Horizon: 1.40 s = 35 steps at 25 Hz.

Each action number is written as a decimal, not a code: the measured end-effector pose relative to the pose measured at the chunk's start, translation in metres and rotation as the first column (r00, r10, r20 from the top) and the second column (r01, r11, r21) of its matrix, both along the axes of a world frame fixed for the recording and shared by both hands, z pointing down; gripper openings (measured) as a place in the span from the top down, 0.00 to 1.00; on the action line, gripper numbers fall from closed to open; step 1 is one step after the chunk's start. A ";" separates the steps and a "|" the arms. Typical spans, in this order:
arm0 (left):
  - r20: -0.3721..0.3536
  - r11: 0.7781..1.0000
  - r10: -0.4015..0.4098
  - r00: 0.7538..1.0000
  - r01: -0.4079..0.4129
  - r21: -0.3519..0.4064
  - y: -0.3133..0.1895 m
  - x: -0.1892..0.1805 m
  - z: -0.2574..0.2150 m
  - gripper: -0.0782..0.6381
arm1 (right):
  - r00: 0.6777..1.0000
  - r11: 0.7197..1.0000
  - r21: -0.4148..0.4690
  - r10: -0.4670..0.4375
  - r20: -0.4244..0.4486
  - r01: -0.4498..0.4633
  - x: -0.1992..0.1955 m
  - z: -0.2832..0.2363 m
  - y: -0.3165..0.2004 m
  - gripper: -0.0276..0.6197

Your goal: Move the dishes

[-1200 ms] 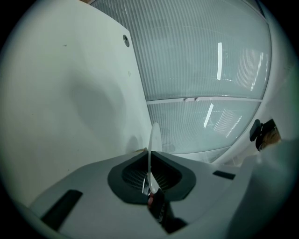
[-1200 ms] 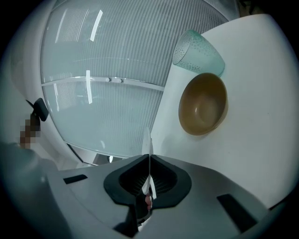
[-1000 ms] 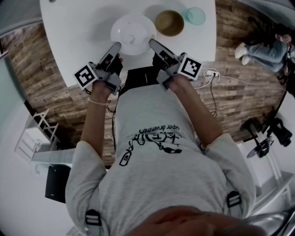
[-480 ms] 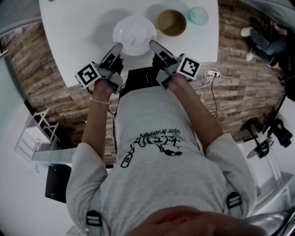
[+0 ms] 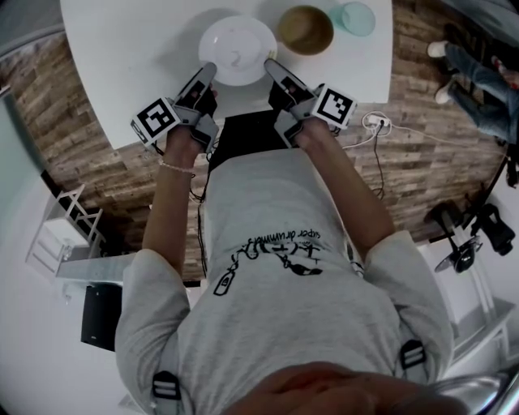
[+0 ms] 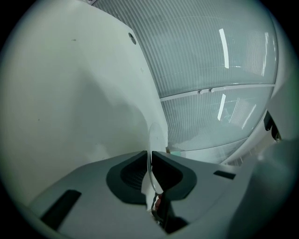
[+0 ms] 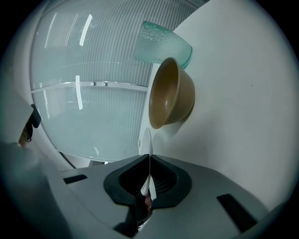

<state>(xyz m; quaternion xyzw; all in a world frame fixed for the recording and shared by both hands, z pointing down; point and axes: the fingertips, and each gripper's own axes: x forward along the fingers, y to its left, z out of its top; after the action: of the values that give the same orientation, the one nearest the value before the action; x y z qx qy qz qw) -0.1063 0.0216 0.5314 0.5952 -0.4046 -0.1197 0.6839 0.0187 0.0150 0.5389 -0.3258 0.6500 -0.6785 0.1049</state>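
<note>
In the head view a white plate (image 5: 238, 50) is over the white table (image 5: 130, 57), held by its rim on both sides. My left gripper (image 5: 207, 71) is shut on the plate's near-left rim and my right gripper (image 5: 270, 65) on its near-right rim. The left gripper view shows the thin plate edge (image 6: 151, 140) pinched in the left gripper (image 6: 150, 156). Likewise the plate edge (image 7: 147, 137) runs into the shut right gripper (image 7: 150, 161). Whether the plate rests on the table I cannot tell.
A brown bowl (image 5: 305, 29) stands just right of the plate, and a teal cup (image 5: 358, 18) right of that; both appear in the right gripper view, the bowl (image 7: 170, 93) and cup (image 7: 161, 44). The table's near edge runs under my hands. A wooden floor surrounds the table.
Both grippers, still shut on the plate, have sunk with it towards the table top and shifted slightly away from my body. The bowl and cup have stayed in place.
</note>
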 end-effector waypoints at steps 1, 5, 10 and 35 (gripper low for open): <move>0.010 1.000 0.000 1.000 0.000 -0.002 0.000 0.000 0.001 0.85 | 1.000 1.000 -0.006 0.004 -0.001 -0.004 0.000 0.002 0.001 0.90; 0.047 1.000 0.007 0.999 -0.007 -0.007 0.001 -0.001 0.008 0.84 | 1.000 1.000 -0.019 0.015 -0.007 -0.015 0.000 0.009 0.002 0.90; 0.097 0.999 0.036 0.995 -0.038 0.016 -0.001 -0.001 0.014 0.83 | 1.000 0.999 -0.026 0.025 0.002 -0.025 -0.001 0.017 0.003 0.90; 0.411 0.985 0.145 0.900 -0.171 0.029 0.001 -0.004 0.028 0.79 | 0.996 0.995 -0.071 0.059 -0.059 -0.064 0.003 0.030 0.006 0.90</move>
<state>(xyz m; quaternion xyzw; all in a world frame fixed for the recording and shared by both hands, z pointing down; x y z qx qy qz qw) -0.1099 0.0225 0.5596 0.6597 -0.4843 0.0496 0.5726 0.0221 0.0205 0.5687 -0.3683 0.6174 -0.6885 0.0954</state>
